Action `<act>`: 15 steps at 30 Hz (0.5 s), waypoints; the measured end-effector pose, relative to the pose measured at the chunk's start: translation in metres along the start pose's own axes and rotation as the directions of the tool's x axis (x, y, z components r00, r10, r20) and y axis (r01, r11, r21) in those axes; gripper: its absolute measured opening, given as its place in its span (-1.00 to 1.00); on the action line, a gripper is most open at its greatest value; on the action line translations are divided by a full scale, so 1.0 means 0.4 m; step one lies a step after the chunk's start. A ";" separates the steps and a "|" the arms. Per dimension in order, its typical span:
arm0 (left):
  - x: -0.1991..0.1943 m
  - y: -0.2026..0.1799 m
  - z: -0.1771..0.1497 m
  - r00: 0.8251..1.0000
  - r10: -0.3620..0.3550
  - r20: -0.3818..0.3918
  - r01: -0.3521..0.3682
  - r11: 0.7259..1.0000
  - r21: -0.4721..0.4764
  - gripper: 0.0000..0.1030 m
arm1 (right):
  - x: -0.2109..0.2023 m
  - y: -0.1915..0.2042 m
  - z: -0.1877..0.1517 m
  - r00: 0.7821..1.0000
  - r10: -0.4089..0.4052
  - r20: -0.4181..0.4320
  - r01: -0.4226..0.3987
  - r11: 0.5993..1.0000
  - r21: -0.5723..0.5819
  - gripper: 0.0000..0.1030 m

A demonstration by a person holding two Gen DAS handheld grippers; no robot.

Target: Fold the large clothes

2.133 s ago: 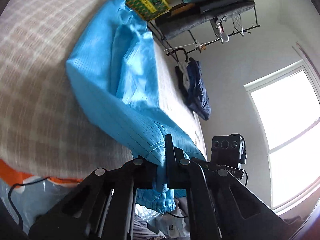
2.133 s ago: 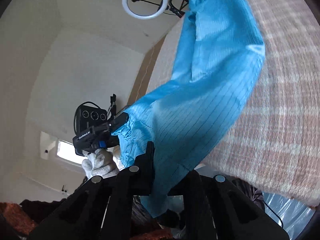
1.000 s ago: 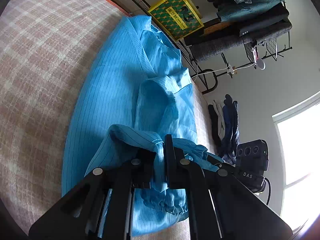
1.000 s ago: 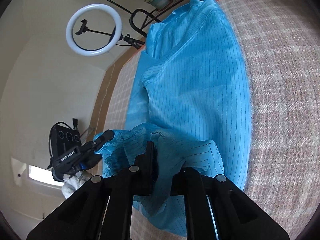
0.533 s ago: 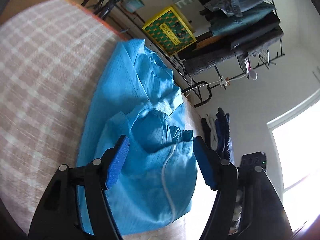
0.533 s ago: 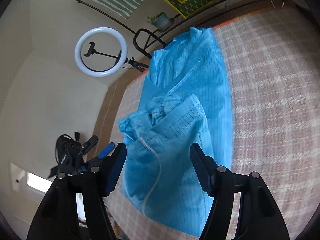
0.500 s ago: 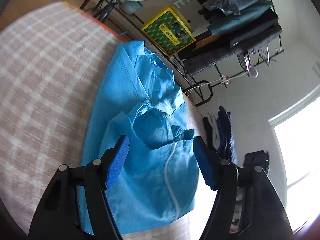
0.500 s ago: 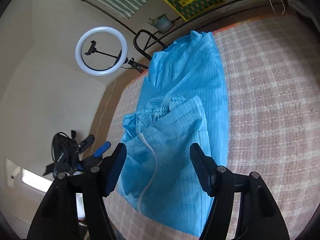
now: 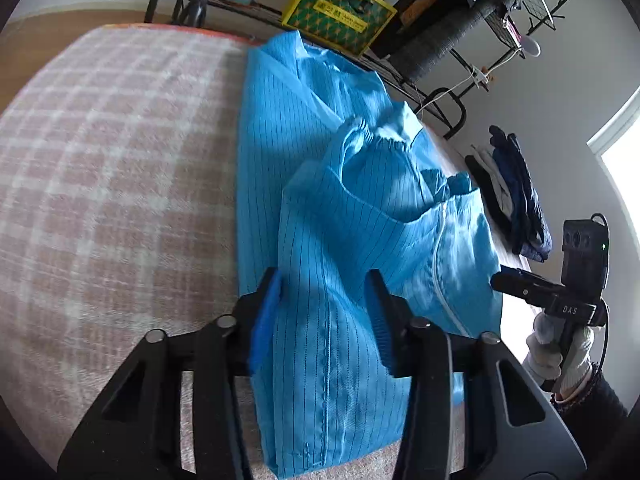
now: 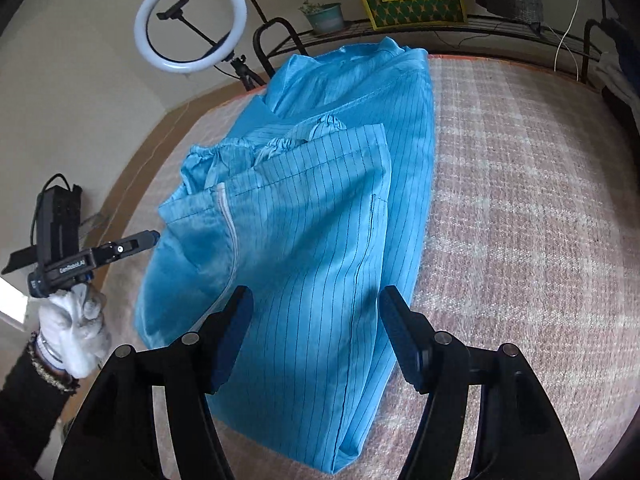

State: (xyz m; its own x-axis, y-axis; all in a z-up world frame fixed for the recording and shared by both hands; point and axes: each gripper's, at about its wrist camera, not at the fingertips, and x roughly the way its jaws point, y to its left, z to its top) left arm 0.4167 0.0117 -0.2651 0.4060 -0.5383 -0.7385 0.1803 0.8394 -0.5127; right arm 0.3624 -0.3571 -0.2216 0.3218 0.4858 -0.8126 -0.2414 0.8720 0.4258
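The blue garment (image 10: 312, 216) lies lengthwise ahead of both grippers; left fingers (image 9: 264, 316) are closing empty, right fingers (image 10: 236, 324) gape empty.

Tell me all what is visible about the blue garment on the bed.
The blue garment is thin, slightly shiny cloth with fine dark pinstripes. It has a white zipper and gathered elastic cuffs. It lies folded lengthwise on the checked blanket, lower part doubled over the upper. Neither gripper touches it.
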 end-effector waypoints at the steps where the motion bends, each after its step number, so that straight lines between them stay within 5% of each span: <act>1: 0.008 0.002 -0.001 1.000 0.000 -0.004 0.000 1.000 -0.003 -0.32 | 0.005 -0.003 0.001 1.000 0.005 -0.004 -0.005 1.000 0.000 0.24; 3: 0.023 0.009 -0.002 1.000 -0.016 -0.018 0.015 1.000 -0.019 -0.70 | 0.018 -0.009 0.001 1.000 0.007 -0.012 -0.007 1.000 0.005 0.09; 4: 0.028 0.012 -0.004 1.000 -0.019 -0.024 0.018 1.000 -0.026 -0.91 | 0.024 -0.012 0.001 1.000 0.014 -0.021 -0.013 1.000 0.012 -0.24; 5: 0.026 0.015 -0.005 0.999 -0.027 -0.021 0.026 0.999 -0.032 -0.92 | 0.026 -0.013 -0.001 0.999 0.025 -0.028 -0.024 1.000 0.020 -0.76; 6: 0.016 0.018 -0.008 0.999 -0.048 -0.006 0.048 0.997 -0.053 -0.96 | 0.025 -0.021 -0.002 0.999 0.041 -0.028 -0.040 0.999 0.035 -0.90; 9: -0.047 0.041 -0.021 0.988 -0.129 0.089 0.142 0.976 -0.167 -0.97 | 0.002 -0.037 -0.002 0.999 0.036 0.011 -0.037 0.998 0.057 -0.91; 12: -0.054 0.047 -0.031 0.995 -0.044 0.093 0.058 0.986 -0.154 -0.96 | 0.009 -0.055 0.003 0.999 0.030 -0.015 -0.029 0.998 0.064 -0.91; 15: -0.063 0.057 -0.033 0.996 -0.021 0.092 0.036 0.987 -0.160 -0.93 | -0.001 -0.042 0.011 0.996 -0.087 -0.021 0.088 0.996 0.023 -0.75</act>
State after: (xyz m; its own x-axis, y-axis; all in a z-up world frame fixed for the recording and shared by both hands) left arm 0.3987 0.0433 -0.2641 0.4825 -0.5467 -0.6843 0.0492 0.7970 -0.6020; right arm 0.3705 -0.3718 -0.2266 0.3225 0.4064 -0.8549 -0.1915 0.9125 0.3615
